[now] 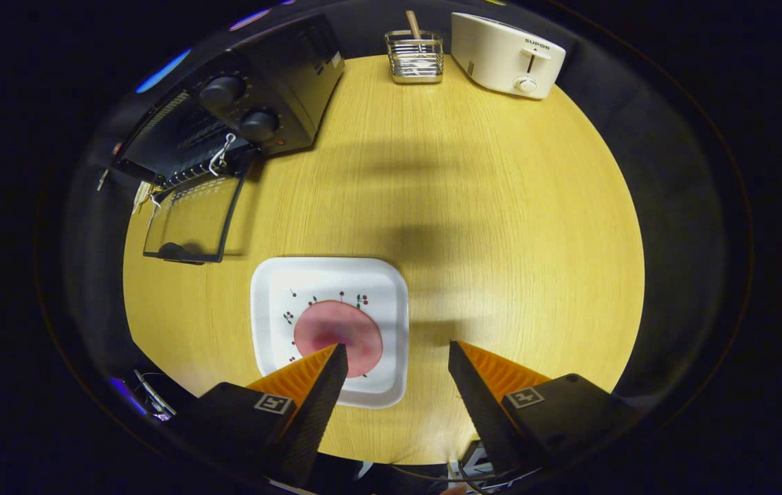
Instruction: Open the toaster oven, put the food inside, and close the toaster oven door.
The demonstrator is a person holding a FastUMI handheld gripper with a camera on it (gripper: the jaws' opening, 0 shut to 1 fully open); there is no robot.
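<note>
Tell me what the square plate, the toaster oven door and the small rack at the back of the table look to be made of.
Square plate: likely glazed ceramic or melamine, white and glossy with printed cherries.
Toaster oven door: apparently glass in a dark frame, since the table shows through.
Rack: shiny metal wire, judging by its thin bright bars.
The gripper is open above the plate.

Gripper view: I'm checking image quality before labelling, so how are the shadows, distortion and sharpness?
Gripper view: soft shadow bands cross the table; fisheye bends its edge round; plate and toaster oven look sharp; open gripper hangs over the plate's near edge.
</note>
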